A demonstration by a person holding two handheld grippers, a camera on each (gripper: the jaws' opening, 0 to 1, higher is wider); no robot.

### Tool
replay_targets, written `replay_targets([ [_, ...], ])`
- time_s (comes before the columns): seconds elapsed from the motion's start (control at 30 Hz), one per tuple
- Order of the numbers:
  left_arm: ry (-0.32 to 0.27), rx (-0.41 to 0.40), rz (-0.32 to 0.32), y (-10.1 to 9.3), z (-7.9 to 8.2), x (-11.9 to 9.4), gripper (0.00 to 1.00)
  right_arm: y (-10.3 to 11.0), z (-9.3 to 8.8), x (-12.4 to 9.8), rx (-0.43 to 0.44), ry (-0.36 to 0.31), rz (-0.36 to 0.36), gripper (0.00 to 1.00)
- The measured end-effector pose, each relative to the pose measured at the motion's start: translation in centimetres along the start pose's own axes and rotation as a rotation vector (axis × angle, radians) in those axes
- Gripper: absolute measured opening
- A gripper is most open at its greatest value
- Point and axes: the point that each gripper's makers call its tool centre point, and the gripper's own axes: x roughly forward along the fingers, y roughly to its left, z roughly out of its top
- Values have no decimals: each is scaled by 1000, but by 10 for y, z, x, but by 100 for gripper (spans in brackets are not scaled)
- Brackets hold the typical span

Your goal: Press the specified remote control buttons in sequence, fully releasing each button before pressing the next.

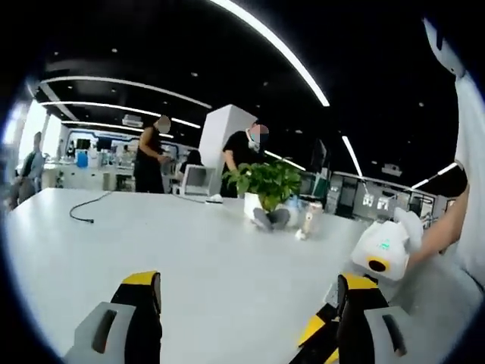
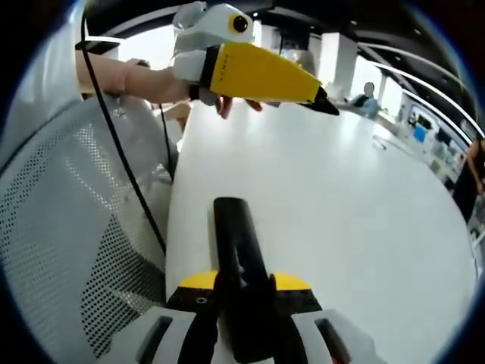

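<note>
As seen in right gripper view, remote control [image 2: 241, 273] = black, slim, elongated; near end clamped between jaws of right gripper [image 2: 242, 303], long axis running straight fwd along the jaws, free end pointing away from camera over white table [image 2: 341, 212]. Buttons/markings not readable; top face can't be told from this angle.

Right gripper: yellow/black pads pressed tight on both sides of the remote, fingers together on it.

Left gripper [image 1: 242, 303]: in left gripper view its two jaws stand well apart, nothing between them, only bare tabletop [image 1: 212, 258] beyond. Same gripper also appears in right gripper view at top [image 2: 330, 108], yellow jaws pointing toward view's right, held by a person's hand [image 2: 151, 80] above table edge.

Other items, left gripper view:
- potted plant [image 1: 267, 189], green leaves, white pot, far side of table
- small bottle [image 1: 309, 220] just beside the pot
- black cable [image 1: 87, 208] lying loose on table, left part of view
- monitor [image 1: 195, 180] behind the table
- two people [image 1: 148, 159] standing beyond the table

Right gripper view: mesh chair back [image 2: 68, 227] at left of table, black cord [image 2: 121, 152] hanging across it.
</note>
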Motion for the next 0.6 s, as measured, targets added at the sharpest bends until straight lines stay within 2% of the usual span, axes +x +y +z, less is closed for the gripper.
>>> replay_targets([
  [0.07, -8, 31, 28, 4, 4, -1, 100, 0, 0, 0, 2, -2, 0, 22],
  [0.33, 3, 40, 77, 13, 6, -4, 98, 0, 1, 1, 5, -6, 0, 22],
  [0.5, -29, 11, 86, 18, 13, -7, 97, 1, 1, 0, 4, -8, 0, 22],
  [0.6, -25, 13, 93, 20, 17, -9, 97, 1, 1, 1, 5, -9, 0, 22],
])
